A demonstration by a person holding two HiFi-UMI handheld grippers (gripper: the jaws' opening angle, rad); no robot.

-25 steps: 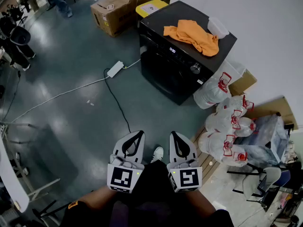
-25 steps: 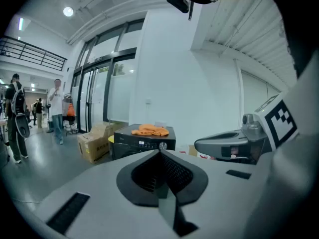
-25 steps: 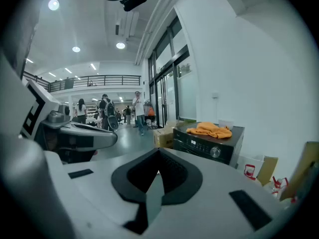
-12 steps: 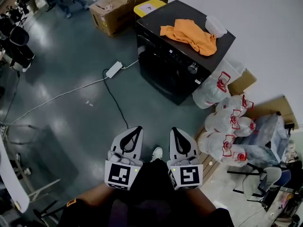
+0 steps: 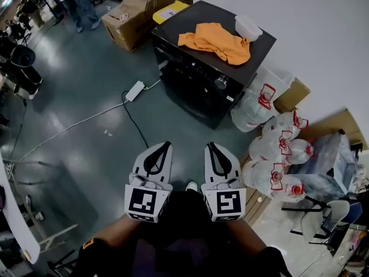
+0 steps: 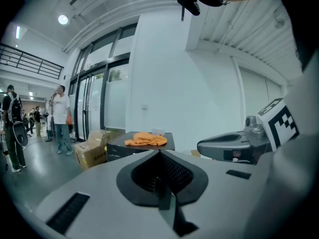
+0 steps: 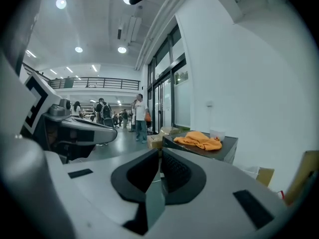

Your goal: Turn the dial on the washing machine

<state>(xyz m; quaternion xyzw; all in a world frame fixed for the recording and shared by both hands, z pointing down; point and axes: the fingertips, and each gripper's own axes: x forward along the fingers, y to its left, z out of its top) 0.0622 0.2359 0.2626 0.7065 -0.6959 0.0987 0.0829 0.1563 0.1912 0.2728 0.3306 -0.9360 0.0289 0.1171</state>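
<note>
Since a second ago we have carried our two tongs forward, left tongs (image 5: pixel 164 145) and right tongs (image 5: pixel 210 146) side by side, both closed with nothing between them. One black washing machine (image 5: pixel 190 91) stands well ahead on the floor (image 5: pixel 86 126), its single dial (image 5: pixel 221 83) on the front panel (near the right end). On top lie one orange cloth (image 5: pixel 214 41) and one clear tub (image 5: pixel 248 26); one power strip (image 5: pixel 134 90) lies on the floor.

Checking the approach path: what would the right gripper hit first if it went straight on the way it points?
Probably the washing machine, on its front; only floor lies before the right gripper, depth unclear.
</note>
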